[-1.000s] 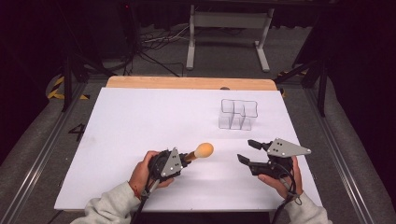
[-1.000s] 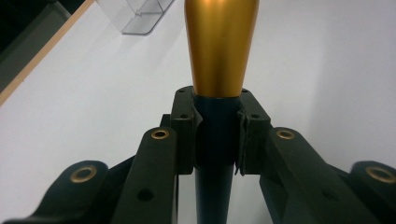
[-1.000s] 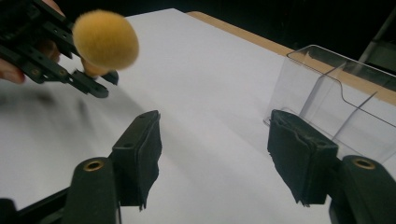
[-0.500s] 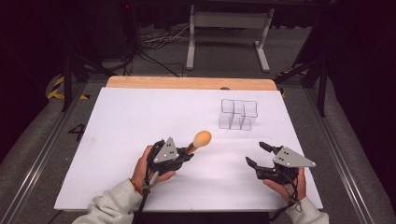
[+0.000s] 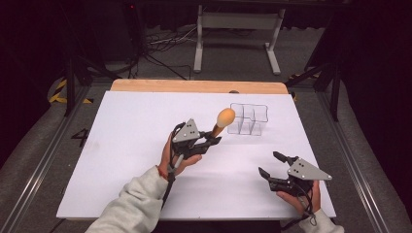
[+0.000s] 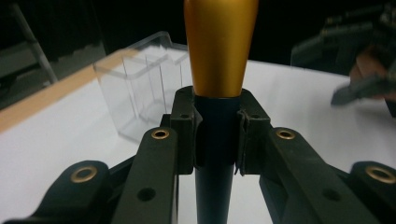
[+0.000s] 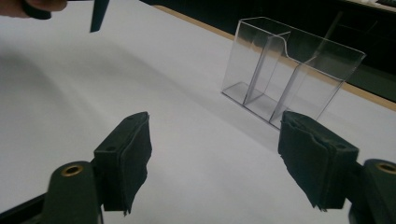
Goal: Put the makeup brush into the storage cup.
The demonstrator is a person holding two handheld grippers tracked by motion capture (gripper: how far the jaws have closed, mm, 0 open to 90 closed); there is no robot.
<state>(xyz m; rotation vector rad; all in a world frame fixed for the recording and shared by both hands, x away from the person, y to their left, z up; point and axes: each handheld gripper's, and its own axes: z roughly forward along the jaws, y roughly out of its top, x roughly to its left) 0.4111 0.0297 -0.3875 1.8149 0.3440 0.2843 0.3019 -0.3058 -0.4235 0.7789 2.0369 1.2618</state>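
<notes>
White sheet over the tabletop (image 5: 121, 160), with a strip of bare wood along the far edge. From the high view: left tongs (image 5: 210, 141) near the middle, clamped on a dark stick with an orange-gold bulb (image 5: 225, 117) lifted off the sheet and tilted toward a clear plastic holder (image 5: 248, 119) just beyond. Holder upright, right of centre, set back from the far edge, split by inner walls into compartments. Right tongs (image 5: 271, 165) near the front right corner, spread wide, gripping nothing, well apart from holder and bulb. Broad open sheet to the left and along the front; narrower room between holder and right edge. A dark mark like a "4" on the grey floor (image 5: 34, 160) beside the left edge, too blurred to be sure.

From the left gripper view: left tongs (image 6: 217, 133) closed narrow around the dark stick (image 6: 215, 182), gold bulb (image 6: 219, 44) rising straight above the pads. Clear holder (image 6: 140, 88) close behind on the left, its rim just beside the bulb. Right tongs (image 6: 359, 88) blurred at far right. No lettering readable.

From the right gripper view: right tongs (image 7: 215, 161) wide apart over bare white sheet, pads frayed at the edges. Clear holder (image 7: 289, 70) ahead to the right, free room in front of it. No brand or label legible.
</notes>
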